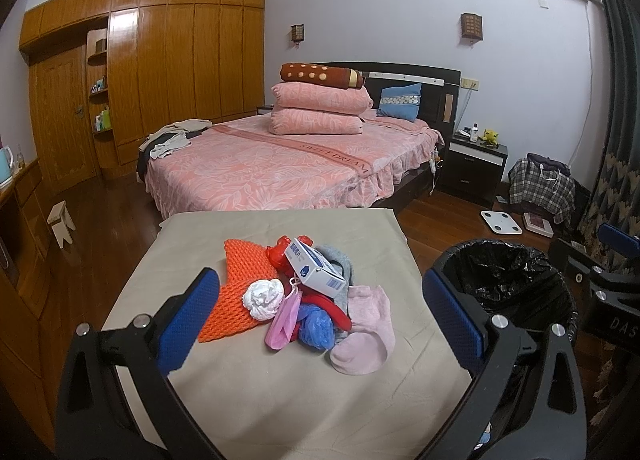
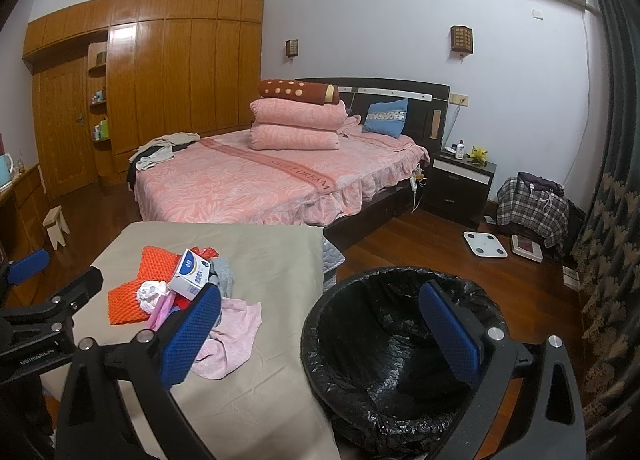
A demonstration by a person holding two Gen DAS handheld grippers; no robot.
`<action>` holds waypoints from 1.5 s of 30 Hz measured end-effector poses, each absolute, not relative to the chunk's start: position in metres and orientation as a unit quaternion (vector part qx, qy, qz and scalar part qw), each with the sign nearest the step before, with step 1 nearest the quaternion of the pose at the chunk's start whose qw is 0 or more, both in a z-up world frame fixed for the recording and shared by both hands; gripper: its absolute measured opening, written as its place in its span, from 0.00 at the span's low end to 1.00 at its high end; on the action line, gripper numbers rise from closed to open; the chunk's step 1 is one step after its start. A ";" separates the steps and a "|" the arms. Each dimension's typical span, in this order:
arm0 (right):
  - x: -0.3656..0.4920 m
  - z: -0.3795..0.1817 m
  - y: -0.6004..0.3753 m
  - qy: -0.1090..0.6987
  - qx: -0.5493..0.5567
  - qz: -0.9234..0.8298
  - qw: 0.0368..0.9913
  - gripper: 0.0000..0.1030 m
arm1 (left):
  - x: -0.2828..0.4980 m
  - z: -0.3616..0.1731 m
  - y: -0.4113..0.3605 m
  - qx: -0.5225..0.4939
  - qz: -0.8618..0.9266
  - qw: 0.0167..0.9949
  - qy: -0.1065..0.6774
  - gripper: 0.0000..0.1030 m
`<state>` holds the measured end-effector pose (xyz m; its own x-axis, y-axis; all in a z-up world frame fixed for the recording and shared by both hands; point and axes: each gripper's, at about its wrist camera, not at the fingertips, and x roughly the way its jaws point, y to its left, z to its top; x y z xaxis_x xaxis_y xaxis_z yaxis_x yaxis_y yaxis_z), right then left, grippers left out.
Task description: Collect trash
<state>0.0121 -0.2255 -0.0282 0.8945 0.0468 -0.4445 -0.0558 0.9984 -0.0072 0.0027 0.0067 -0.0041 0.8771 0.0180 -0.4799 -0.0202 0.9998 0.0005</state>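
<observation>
So, starting from the left wrist camera: the left gripper point(image 1: 320, 316) has its blue pads spread wide apart and nothing is held between them. It hangs over a table point(image 1: 280, 392) covered in a beige cloth. The pile of stuff sits right in the gap between the two fingers, a bit ahead of the tips: an orange knit piece point(image 1: 236, 284) nearest the left finger, a white crumpled wad point(image 1: 264, 298) on top of its edge, a white and blue box point(image 1: 316, 266) leaning on a red plastic thing point(image 1: 280, 256), a pink bag point(image 1: 286, 318), a blue bag point(image 1: 316, 324) and a pink sock point(image 1: 366, 334) closest to the right finger. None of it touches the pads. The bin point(image 1: 508, 284) with a black liner stands on the floor just right of the table, beyond the right finger. The other gripper's blue pad peeks in at the far right edge.

Over to the right wrist camera: the right gripper point(image 2: 320, 324) is also wide open and holding nothing. Its right finger sits over the mouth of the bin point(image 2: 400, 364), its left finger over the table point(image 2: 256, 380) edge, overlapping the near side of the pile. The box point(image 2: 191, 274), orange knit piece point(image 2: 136, 292) and pink sock point(image 2: 236, 336) all lie left of the gap. The left gripper shows at the far left edge.
</observation>
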 end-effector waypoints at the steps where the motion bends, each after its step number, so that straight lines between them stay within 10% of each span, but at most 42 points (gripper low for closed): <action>1: 0.013 -0.029 -0.225 0.229 -0.010 0.027 0.973 0.94 | 0.003 -0.004 0.007 -0.003 0.010 0.969 0.248 0.95; 15: 0.024 -0.037 -0.210 0.233 -0.020 0.039 0.972 0.94 | 0.011 -0.008 0.015 -0.011 0.014 0.966 0.256 0.95; 45: 0.129 -0.220 -0.122 0.431 -0.050 0.146 0.889 0.50 | 0.073 -0.127 0.099 -0.017 0.064 0.940 0.335 0.95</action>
